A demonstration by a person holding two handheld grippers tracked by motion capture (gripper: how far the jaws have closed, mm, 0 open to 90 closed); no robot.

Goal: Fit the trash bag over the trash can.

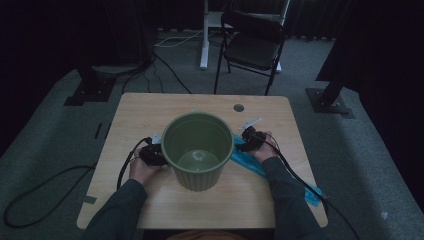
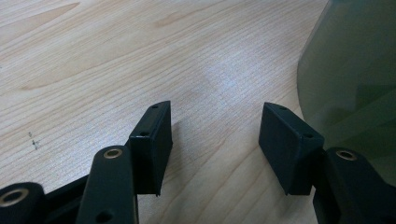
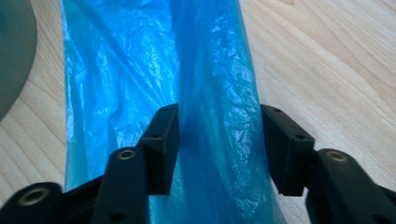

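the right gripper [image 3: 217,149] hangs low over a long, crinkled strip of thin blue plastic bag [image 3: 205,93], its black jaws set wide on either side of a raised fold; whether the pads press the film yet cannot be told. the step in hand looks like picking up the bag, probably to line the bin. the next move likely calls for closing on the fold and lifting it clear without tearing the film.

the left gripper [image 2: 215,140] rests wide apart over bare wood, holding nothing, just beside the wall of a round, ribbed olive-green plastic bin [image 1: 198,150]. the bin stands upright and empty between the two hands, with the bag lying at its right, running toward the near right corner.

everything sits on a pale wooden table [image 1: 150,107]. beyond it are grey carpet, a black folding chair [image 1: 250,45] at the far side, trailing cables and dark curtains.
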